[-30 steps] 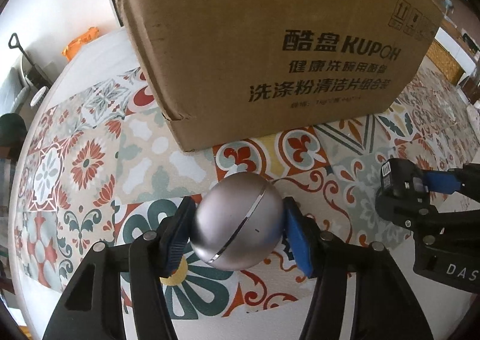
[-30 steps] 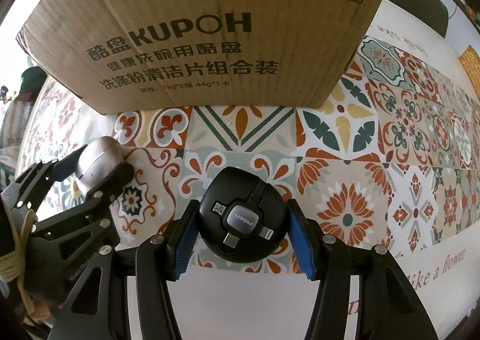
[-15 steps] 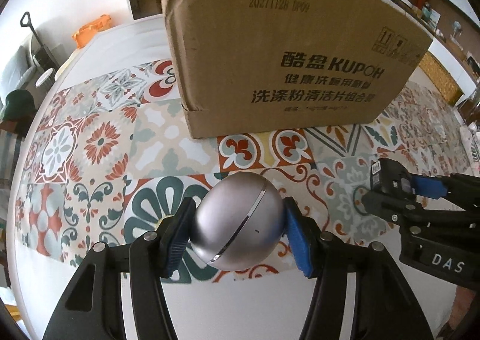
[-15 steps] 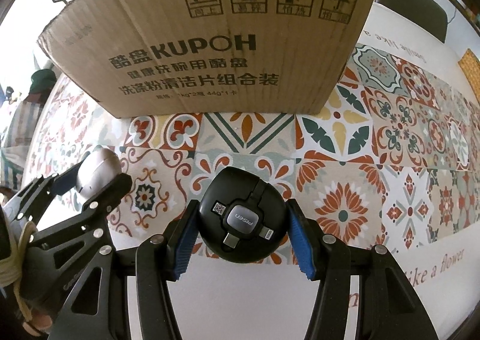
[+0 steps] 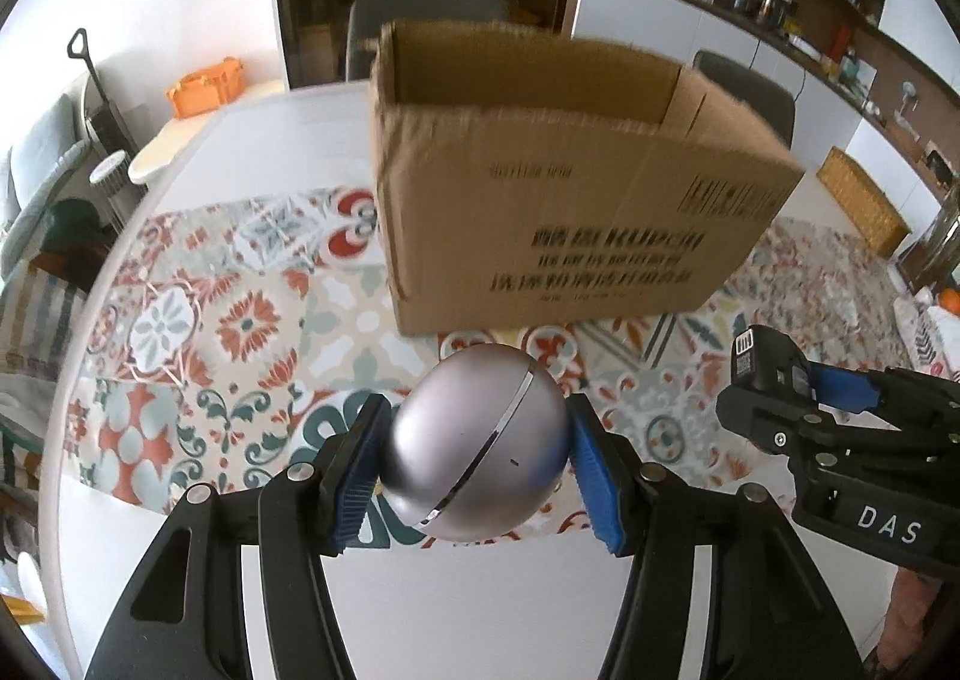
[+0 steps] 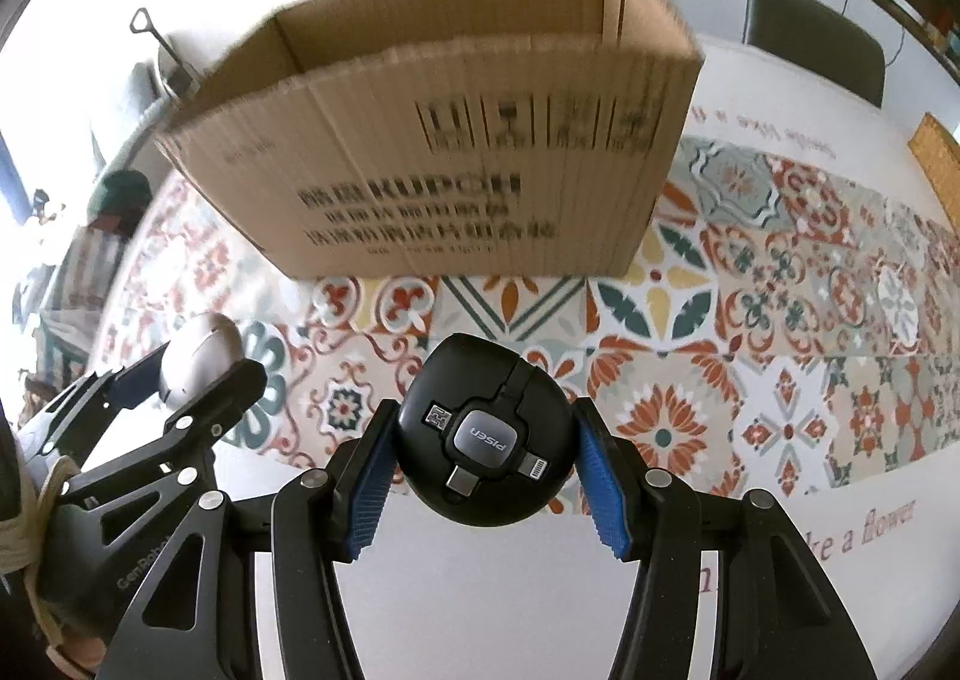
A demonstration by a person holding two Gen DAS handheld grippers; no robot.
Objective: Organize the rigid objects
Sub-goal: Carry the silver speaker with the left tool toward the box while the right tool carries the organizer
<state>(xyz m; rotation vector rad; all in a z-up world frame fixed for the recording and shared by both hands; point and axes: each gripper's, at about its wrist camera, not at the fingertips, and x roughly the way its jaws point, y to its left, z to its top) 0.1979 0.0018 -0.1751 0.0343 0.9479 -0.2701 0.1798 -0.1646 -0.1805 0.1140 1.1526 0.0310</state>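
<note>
My left gripper [image 5: 477,461] is shut on a silver egg-shaped case [image 5: 477,443] with a chrome seam, held above the patterned tablecloth. My right gripper [image 6: 486,455] is shut on a round black cable adapter [image 6: 483,431] with a grey centre and plug ends. Each gripper shows in the other's view: the right gripper [image 5: 780,398] with the black adapter at the right of the left wrist view, the left gripper [image 6: 198,365] with the silver case [image 6: 201,350] at the left of the right wrist view. An open cardboard box [image 5: 558,188] stands just beyond both, its inside partly visible and showing nothing [image 6: 456,140].
The box sits on a white table [image 5: 480,620] with a tiled-pattern cloth [image 6: 780,320]. Grey chairs [image 6: 810,38] stand behind the table. An orange crate [image 5: 207,86] lies at the far left, and a wicker basket [image 5: 864,200] at the right.
Both grippers have risen with their objects. The box looked tall and filled the top of both views; now its open top and inner walls show from above.
</note>
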